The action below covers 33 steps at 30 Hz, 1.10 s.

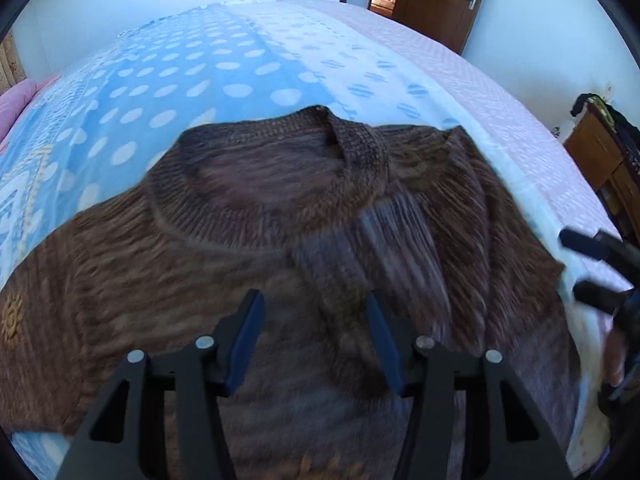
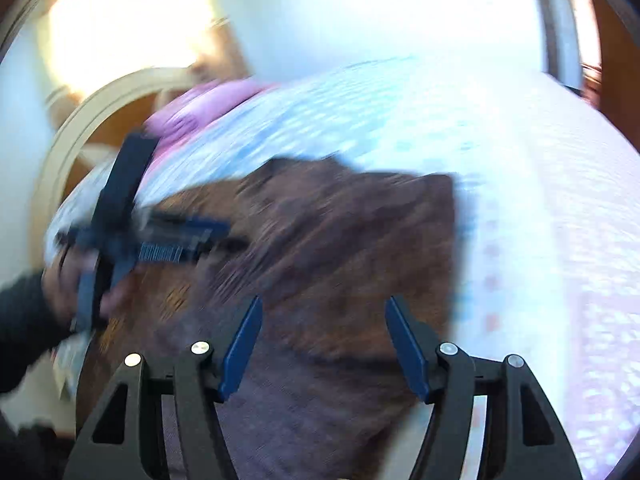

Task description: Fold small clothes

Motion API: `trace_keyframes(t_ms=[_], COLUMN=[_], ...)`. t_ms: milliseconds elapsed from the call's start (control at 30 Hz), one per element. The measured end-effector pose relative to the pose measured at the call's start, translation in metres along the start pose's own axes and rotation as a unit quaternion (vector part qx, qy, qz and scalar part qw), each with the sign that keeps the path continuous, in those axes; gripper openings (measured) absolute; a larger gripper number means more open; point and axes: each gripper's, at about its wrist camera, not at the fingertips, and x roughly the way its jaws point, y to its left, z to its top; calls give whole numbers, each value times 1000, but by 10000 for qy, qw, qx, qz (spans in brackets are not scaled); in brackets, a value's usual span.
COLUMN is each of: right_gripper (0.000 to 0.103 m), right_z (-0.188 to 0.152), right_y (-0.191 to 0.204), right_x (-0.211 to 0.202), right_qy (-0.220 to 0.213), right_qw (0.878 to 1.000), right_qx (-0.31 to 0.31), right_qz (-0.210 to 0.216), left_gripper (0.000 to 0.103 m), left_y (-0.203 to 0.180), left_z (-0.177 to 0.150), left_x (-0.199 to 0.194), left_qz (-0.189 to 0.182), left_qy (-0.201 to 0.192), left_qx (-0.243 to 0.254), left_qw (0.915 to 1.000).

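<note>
Both wrist cameras look steeply down, close over the brown sweater (image 1: 280,216) on the bed (image 1: 224,68); both views share it.

**Blurred and cut-off parts**

The right wrist view is smeared by motion: the brown sweater (image 2: 340,248) and left gripper (image 2: 224,232) lack detail. In the left view, the right gripper (image 1: 570,260) is cropped by the edge.

A brown knit sweater (image 1: 248,216) lies on a blue, white-dotted blanket (image 1: 192,76) beside a pink pillow (image 1: 18,98).
</note>
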Motion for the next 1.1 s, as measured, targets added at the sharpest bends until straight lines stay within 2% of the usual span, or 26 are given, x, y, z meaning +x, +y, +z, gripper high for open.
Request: trace_keyframes(t_ms=[33, 100, 167, 200, 267, 333, 400, 433, 467, 533, 600, 733, 800, 867, 900, 967, 1100], right_gripper=[65, 65, 65, 65, 65, 65, 65, 65, 65, 65, 65, 65, 65, 65, 65, 65, 65], right_z=[8, 27, 41, 45, 47, 41, 34, 29, 27, 23, 20, 15, 13, 11, 10, 7, 2], right_y=[-6, -7, -14, -16, -28, -33, -29, -28, -27, -23, -14, 2, 10, 17, 20, 22, 16], right_x=[4, 12, 13, 11, 7, 5, 5, 7, 10, 16, 9, 6, 5, 11, 13, 17, 13], right_qy=[-34, -62, -158, -223, -457, -543, -567, -566, -542, -466, -458, -475, -498, -468, -432, -378, -329], right_qw=[9998, 9980, 9952, 9949, 9935, 9926, 9925, 9926, 9930, 9938, 9942, 9958, 9958, 9962, 9964, 9966, 9965], right_qx=[66, -41, 87, 215, 574, 718, 705, 678, 660, 639, 590, 271, 122, -1, -63, -92, 25], right_qz=[-190, -630, -957, -963, -874, -821, -819, -828, -816, -787, -774, -729, -755, -731, -721, -728, -773], left_gripper=[47, 6, 6, 6, 6, 6, 8, 9, 15, 22, 32, 33, 33, 33, 26, 21, 21], left_y=[-1, -6, -10, -13, -18, -8, 5, 11, 12, 15, 17, 25, 30, 27, 27, 24, 15], left_z=[7, 18, 21, 22, 25, 34, 44, 48, 49, 46, 39, 2, -12, -21, -17, -17, -15], left_x=[5, 8, 0, -10, -29, -40, -36, -29, -24, -12, -13, -32, -38, -36, -33, -26, -20], left_qz=[-10, -235, -269, -220, 160, 458, 745, 751, 711, 863, 866, 946, 765, 537, 448, 213, -299], left_qy=[-60, -147, -275, -465, -859, -1063, -1015, -967, -860, -507, -561, -813, -929, -871, -824, -769, -766], left_qx=[-124, -175, -116, -14, 270, 220, 91, 9, -10, -33, -97, -162, -133, -2, 27, 21, -66], left_qw=[9999, 9995, 9992, 9987, 9958, 9930, 9920, 9925, 9938, 9950, 9946, 9921, 9926, 9948, 9956, 9968, 9966])
